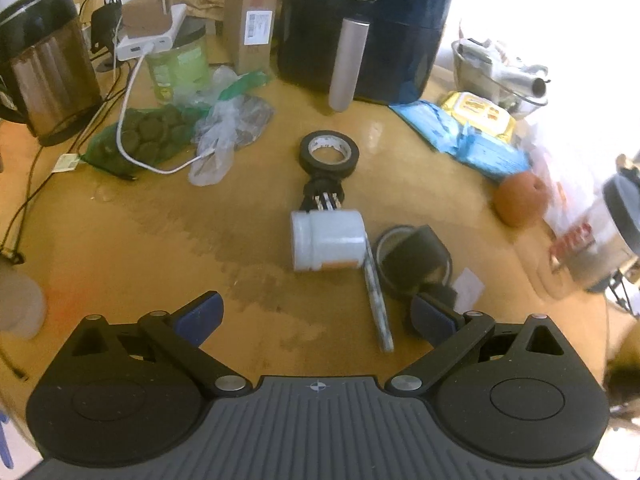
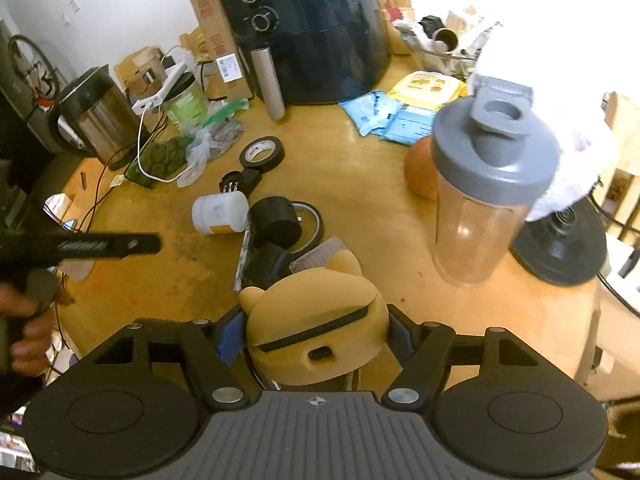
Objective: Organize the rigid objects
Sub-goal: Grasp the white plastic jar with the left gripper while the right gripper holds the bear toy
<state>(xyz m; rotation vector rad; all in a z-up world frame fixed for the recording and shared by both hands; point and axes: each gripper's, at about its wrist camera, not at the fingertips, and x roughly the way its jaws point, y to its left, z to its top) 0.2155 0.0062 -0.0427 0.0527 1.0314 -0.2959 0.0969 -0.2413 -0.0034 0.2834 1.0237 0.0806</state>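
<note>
My left gripper (image 1: 316, 316) is open and empty above the wooden table (image 1: 160, 240). Ahead of it lie a white jar (image 1: 328, 246) on its side, a patterned pen (image 1: 378, 308), a black tape roll (image 1: 329, 155), a black plug adapter (image 1: 324, 196) and a black cylinder (image 1: 416, 260) on a thin ring. My right gripper (image 2: 316, 336) is shut on a tan bear-shaped object (image 2: 316, 328), held above the table. The same jar (image 2: 220, 214), tape roll (image 2: 262, 154) and black cylinder (image 2: 276, 222) show beyond it.
A shaker bottle with a grey lid (image 2: 484, 196) stands right, an orange (image 2: 420, 172) behind it. A black air fryer (image 2: 308, 28), a metal tube (image 2: 268, 84), a kettle (image 2: 96, 120), a cardboard box, bags and a white cable crowd the back. The left gripper's body (image 2: 80, 246) shows at left.
</note>
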